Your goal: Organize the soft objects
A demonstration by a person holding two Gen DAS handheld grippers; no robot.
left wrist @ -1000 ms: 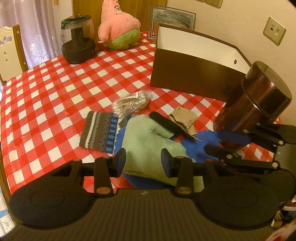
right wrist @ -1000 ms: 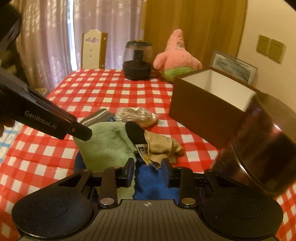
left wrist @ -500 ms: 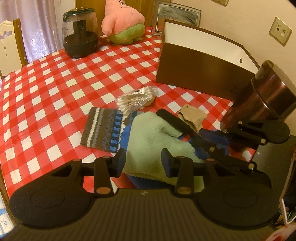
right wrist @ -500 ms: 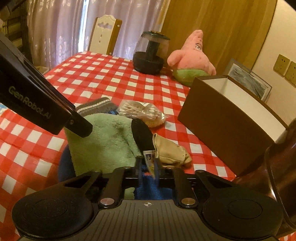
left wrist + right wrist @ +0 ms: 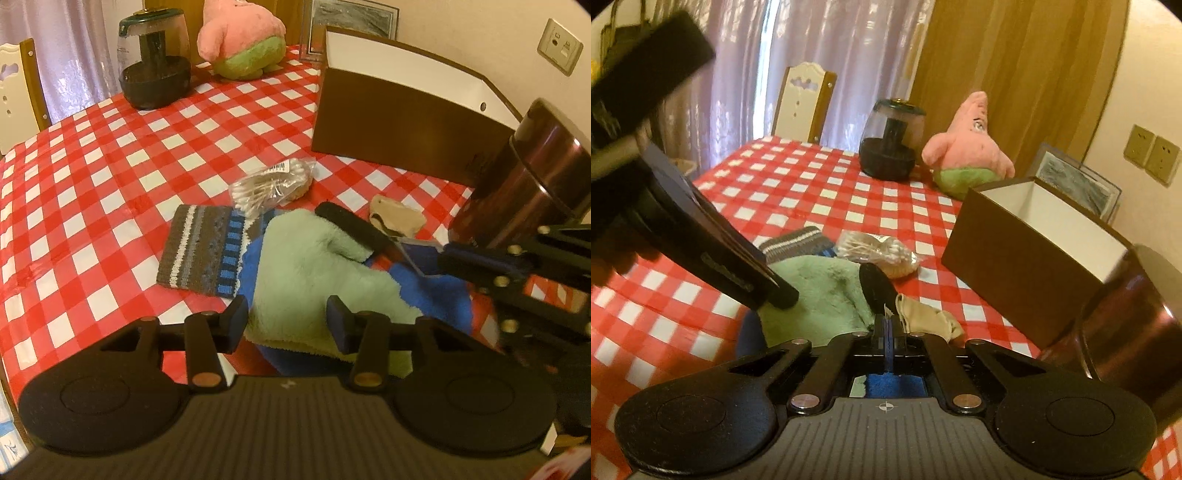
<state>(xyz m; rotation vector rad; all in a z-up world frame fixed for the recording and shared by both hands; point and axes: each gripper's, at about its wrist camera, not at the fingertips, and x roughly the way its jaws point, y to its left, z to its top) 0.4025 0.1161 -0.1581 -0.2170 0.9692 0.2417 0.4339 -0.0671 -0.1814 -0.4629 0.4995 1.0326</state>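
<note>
**Right jaws pinched on the black sock's tag end; left jaws wait apart**

Left wrist view: the left gripper (image 5: 283, 320) has its jaws apart and empty, with the green fleece cloth (image 5: 314, 273) lying directly ahead of and between them, draped over a blue cloth (image 5: 439, 291). The black sock (image 5: 351, 225) lies ahead and to the right of these jaws, its long axis slanting from far-left to near-right. Its near end runs into the right gripper (image 5: 443, 256), which comes in from the right. A beige sock (image 5: 397, 218) sits just beyond the black one, and a striped knit piece (image 5: 201, 251) lies ahead-left. The open brown box (image 5: 399, 122) stands farther ahead.

Right wrist view: the right gripper (image 5: 887, 332) has its jaws drawn together on the tag end of the black sock (image 5: 875, 288), which stretches straight away from the jaws along their line. The beige sock (image 5: 923, 314) touches it just to the right; the green fleece cloth (image 5: 820, 291) lies to the left. The brown box (image 5: 1034, 258) stands ahead and to the right.

The right hand is plainly the nearer one and already has the grip. The likely next move is to lift the sock and carry it forward-right to the box, which calls for pulling along the sock's length so that the fleece does not drag with it.
</note>
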